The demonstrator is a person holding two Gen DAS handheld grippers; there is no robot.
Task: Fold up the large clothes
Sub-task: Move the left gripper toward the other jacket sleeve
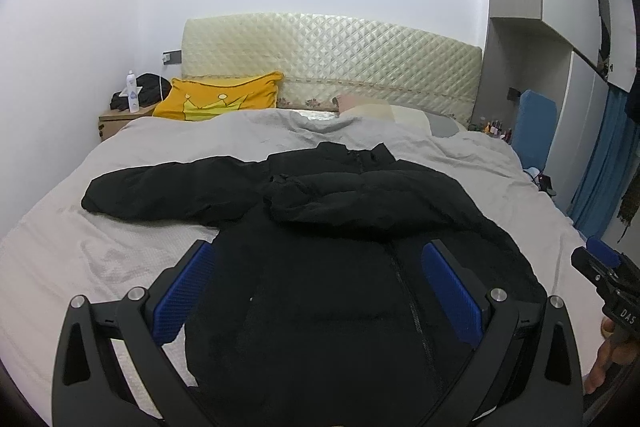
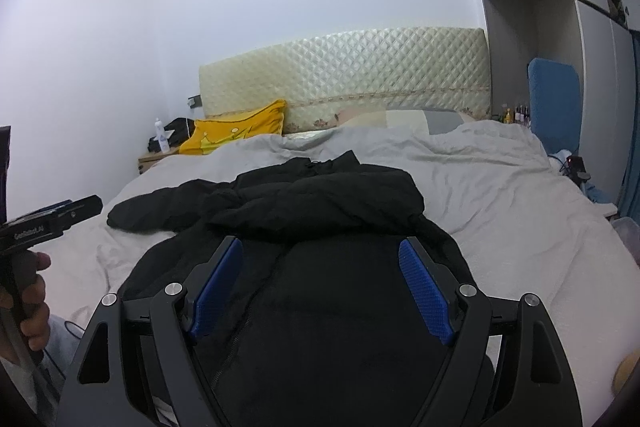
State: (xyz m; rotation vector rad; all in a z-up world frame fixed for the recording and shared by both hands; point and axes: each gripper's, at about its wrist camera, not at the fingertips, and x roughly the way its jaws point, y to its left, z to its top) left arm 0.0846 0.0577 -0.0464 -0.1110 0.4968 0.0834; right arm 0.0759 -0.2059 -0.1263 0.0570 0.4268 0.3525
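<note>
Left gripper (image 1: 320, 283): nearest the lens, jaws spread wide, blue pads to either side of the jacket's front, nothing between them pressed or pinched; it hovers over the lower body of the garment.

Right gripper (image 2: 320, 283): likewise wide apart and empty, above the same lower front, toward the zip's right side.

Item: black padded jacket (image 1: 320, 227), front up on the bed (image 1: 60, 247), hem toward the cameras and collar toward the headboard (image 1: 332, 67). The zip (image 1: 412, 303) runs up the middle. One sleeve (image 1: 160, 191) stretches out flat to the jacket's left; the other sleeve (image 1: 340, 203) is already laid across the chest.

Handling, as judged: quilted and puffy, soft throughout, no stiff part to lever against; probably light for its bulk but springy, so folds will tend to lift open again. The shell looks matte rather than glossy (slip is hard to judge in this light). A thick pinch is needed; thin edges may escape the pads.

Where to take hold: the outstretched sleeve near its cuff for the next fold inward, or the two hem corners for folding toward the collar.

Nearby: yellow pillow (image 1: 220, 99) beside the headboard, clear of the jacket.
</note>
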